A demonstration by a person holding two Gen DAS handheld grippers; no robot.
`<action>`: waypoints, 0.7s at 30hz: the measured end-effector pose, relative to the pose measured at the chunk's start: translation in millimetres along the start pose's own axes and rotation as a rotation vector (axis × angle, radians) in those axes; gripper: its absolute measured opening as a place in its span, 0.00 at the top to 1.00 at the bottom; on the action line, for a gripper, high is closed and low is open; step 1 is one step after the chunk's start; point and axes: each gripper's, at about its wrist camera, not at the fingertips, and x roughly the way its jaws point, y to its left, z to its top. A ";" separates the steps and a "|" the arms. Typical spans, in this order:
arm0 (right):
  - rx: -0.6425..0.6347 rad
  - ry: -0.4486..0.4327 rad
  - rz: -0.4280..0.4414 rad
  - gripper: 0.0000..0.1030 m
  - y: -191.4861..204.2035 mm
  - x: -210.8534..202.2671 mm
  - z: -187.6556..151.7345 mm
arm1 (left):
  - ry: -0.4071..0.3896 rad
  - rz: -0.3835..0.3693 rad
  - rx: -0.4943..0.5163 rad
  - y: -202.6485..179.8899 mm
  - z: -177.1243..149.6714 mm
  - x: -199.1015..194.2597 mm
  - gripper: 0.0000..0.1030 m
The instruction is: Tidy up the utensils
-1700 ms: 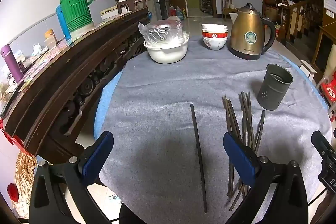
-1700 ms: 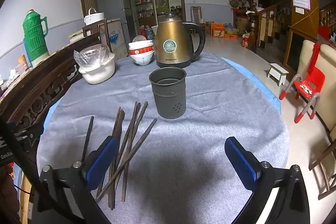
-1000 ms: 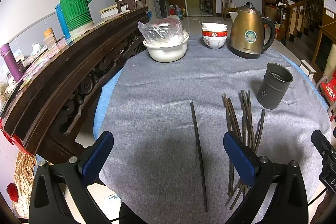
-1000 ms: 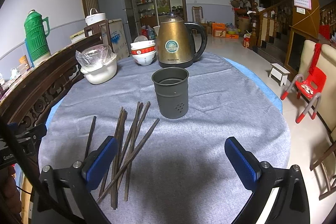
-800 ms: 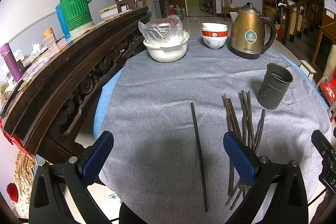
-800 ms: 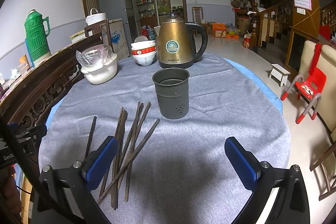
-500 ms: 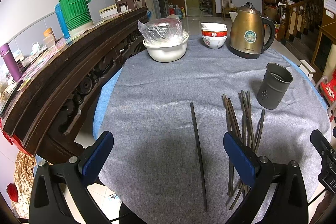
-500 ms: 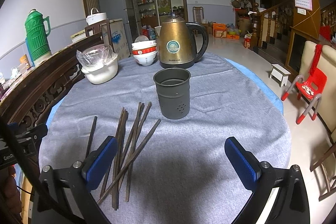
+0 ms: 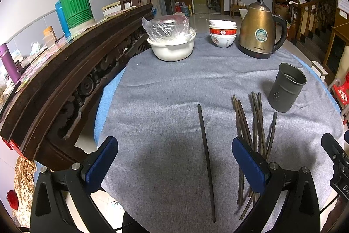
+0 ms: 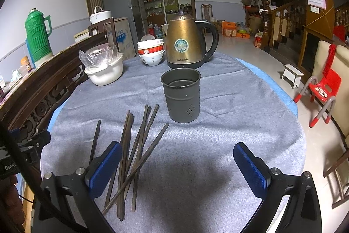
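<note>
Grey-clothed counter: both claws, left claw and right claw, gape empty; thin, stiff, slippery chopsticks ahead want mid-shaft pinching.

Dim indoor light is falling from overhead, casting soft shadows on the grey tablecloth. Fisheye distortion is bending edges; corners are vignetting black.

Matt metal cup; seemingly wooden chopsticks.
</note>
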 end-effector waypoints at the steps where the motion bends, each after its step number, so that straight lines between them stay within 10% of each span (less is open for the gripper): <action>1: -0.003 0.004 -0.003 0.00 0.7 1.3 0.4 | 0.011 -0.005 -0.002 0.5 0.1 4.0 0.00; 7: 0.078 0.053 0.047 0.01 -6.6 29.3 3.9 | 0.136 -0.076 -0.034 9.0 1.2 44.2 0.00; 13: 0.197 0.191 0.141 0.36 -8.2 87.9 10.9 | 0.282 -0.173 -0.092 17.7 11.1 100.0 0.04; 21: 0.228 0.341 0.122 0.62 16.9 147.4 10.3 | 0.408 -0.275 -0.116 3.2 29.1 151.1 0.35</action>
